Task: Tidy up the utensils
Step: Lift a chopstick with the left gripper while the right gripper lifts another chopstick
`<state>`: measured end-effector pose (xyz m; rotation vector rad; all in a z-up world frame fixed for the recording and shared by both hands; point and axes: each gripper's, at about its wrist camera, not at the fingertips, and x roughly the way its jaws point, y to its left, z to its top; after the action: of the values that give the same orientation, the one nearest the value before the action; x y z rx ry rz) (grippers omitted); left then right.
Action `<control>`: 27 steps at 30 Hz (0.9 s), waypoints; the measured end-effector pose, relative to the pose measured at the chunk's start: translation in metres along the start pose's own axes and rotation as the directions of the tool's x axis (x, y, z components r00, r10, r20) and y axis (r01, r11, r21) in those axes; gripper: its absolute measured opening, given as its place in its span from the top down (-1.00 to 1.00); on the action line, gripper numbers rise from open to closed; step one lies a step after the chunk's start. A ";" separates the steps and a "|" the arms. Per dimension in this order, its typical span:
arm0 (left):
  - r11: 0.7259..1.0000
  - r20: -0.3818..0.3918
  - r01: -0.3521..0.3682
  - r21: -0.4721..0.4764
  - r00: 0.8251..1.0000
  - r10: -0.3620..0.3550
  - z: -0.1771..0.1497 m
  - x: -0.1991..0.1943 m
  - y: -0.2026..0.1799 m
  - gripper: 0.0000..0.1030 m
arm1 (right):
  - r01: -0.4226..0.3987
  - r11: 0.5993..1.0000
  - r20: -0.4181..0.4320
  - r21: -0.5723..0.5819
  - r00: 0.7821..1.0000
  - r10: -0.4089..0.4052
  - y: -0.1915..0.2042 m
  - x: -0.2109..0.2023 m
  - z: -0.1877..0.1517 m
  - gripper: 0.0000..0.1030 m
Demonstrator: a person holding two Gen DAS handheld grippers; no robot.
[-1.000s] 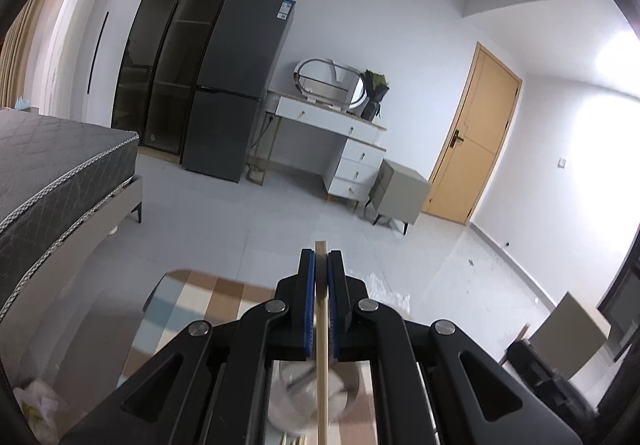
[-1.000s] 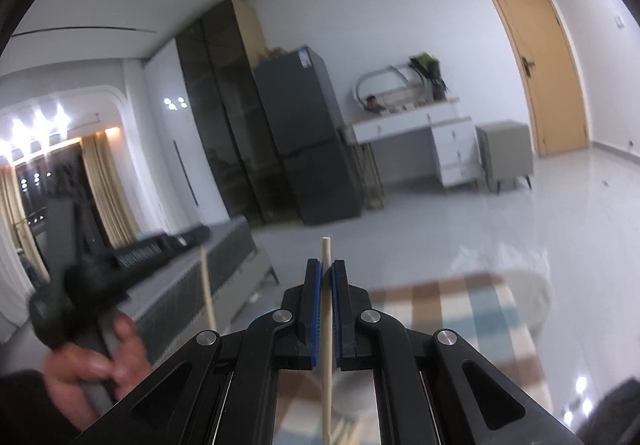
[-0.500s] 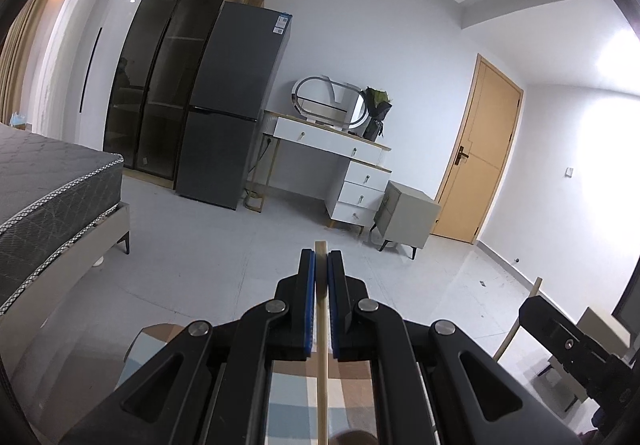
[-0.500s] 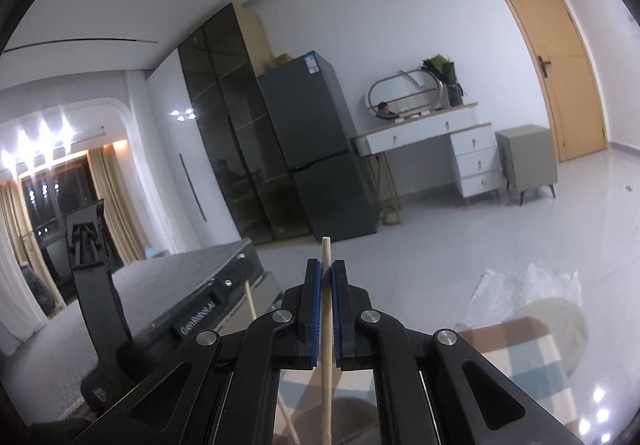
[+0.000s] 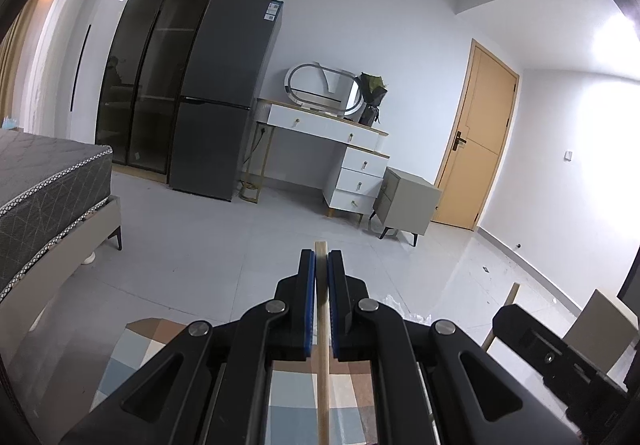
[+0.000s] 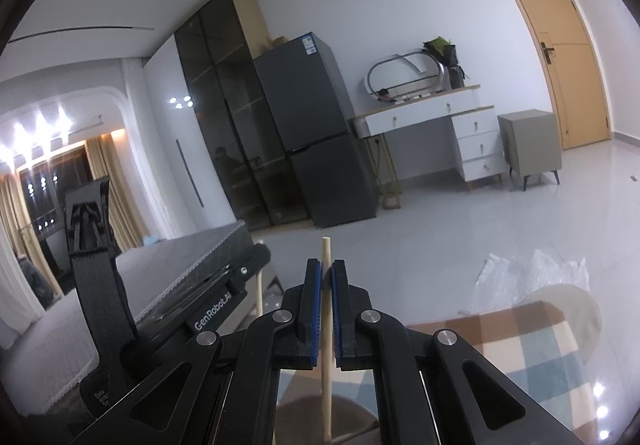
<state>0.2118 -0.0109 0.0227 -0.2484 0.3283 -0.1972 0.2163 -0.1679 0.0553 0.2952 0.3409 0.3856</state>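
Across the bedroom, both cameras look well above the work surface, at the grey fridge, the white dressing table and the yellow door, with only a strip of checked cloth showing low in each view. Compared with a second ago, the left wrist view has tipped upward: the pale round dish that showed below its fingers is gone from sight, and the cloth has slid down toward the bottom edge. The right wrist view has likewise swung, so that the person's hand is out of frame and the body of the other tool now fills its lower left. Each tool has also come into the other's view, which suggests the two are being carried side by side. The left gripper is clamped on a wooden chopstick, whose squared tip pokes just past the blue pads. The right gripper pinches a second chopstick, its rounded tip standing a little higher above the pads and its shaft running down toward a dark round shape at the bottom edge. I judge both sticks are lifted and in transit, a pair being brought together; where they are to be put is not in view.
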 end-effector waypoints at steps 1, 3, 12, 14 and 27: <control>1.000 -0.005 0.005 -0.008 1.000 -0.005 -0.001 -0.004 0.000 0.96 | -0.002 1.000 -0.001 0.003 1.000 0.002 0.000 -0.002 -0.002 0.91; 1.000 -0.005 0.004 -0.017 1.000 -0.004 0.003 -0.006 0.000 0.96 | -0.001 1.000 -0.005 0.005 1.000 0.001 -0.002 -0.002 -0.003 0.91; 1.000 0.038 0.002 -0.021 0.999 -0.001 0.005 -0.024 -0.006 0.96 | -0.013 1.000 -0.014 -0.009 1.000 0.013 0.005 -0.013 -0.012 0.91; 1.000 0.037 -0.006 -0.016 0.999 0.006 0.004 -0.021 -0.007 0.96 | -0.010 1.000 -0.015 -0.014 1.000 0.010 0.006 -0.015 -0.013 0.91; 1.000 0.072 0.018 0.020 0.997 -0.020 0.021 0.011 -0.012 0.96 | -0.043 0.999 -0.065 0.031 0.997 0.044 -0.009 -0.012 -0.024 0.90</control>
<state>0.2271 -0.0204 0.0415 -0.2386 0.2527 -0.2098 0.1994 -0.1755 0.0341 0.3197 0.4050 0.4340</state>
